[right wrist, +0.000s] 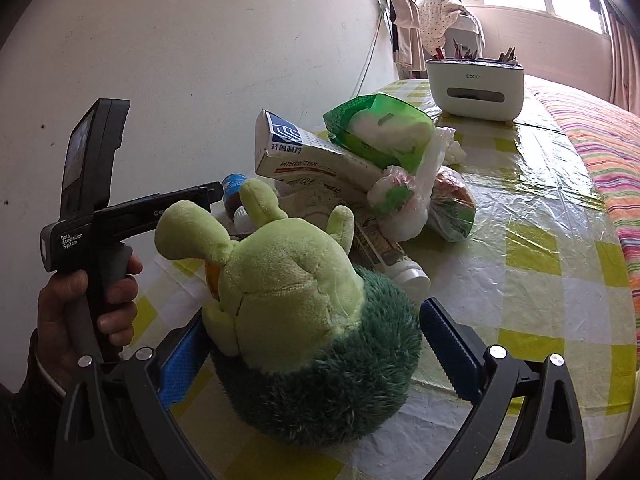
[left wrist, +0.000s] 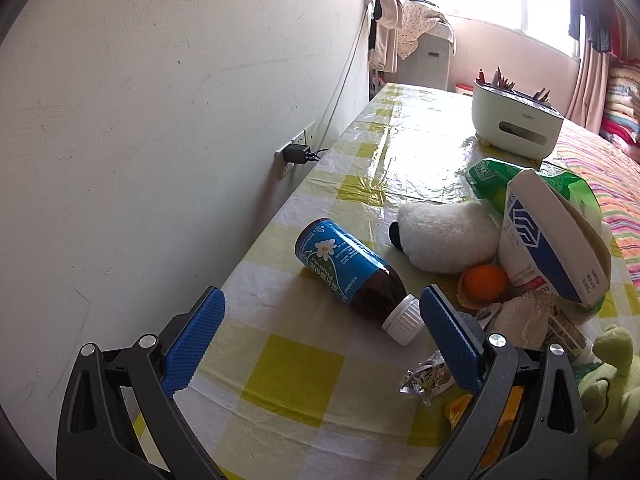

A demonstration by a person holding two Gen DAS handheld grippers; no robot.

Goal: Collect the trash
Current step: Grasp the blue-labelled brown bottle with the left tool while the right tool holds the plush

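Trash heaped mid-table (left wrist: 304,384): brown bottle (left wrist: 352,272) on its side, white cap between the spread fingers of the left tool (left wrist: 320,308). Right tool (right wrist: 312,344) spread wide around green plush (right wrist: 296,300). Medicine box (right wrist: 312,152) behind.

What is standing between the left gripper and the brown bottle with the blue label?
Nothing visible. The left gripper is open over bare checkered tablecloth, and the brown bottle lies on its side just ahead, its white cap pointing toward the right finger. A crumpled foil wrapper lies beside that finger, off the path.
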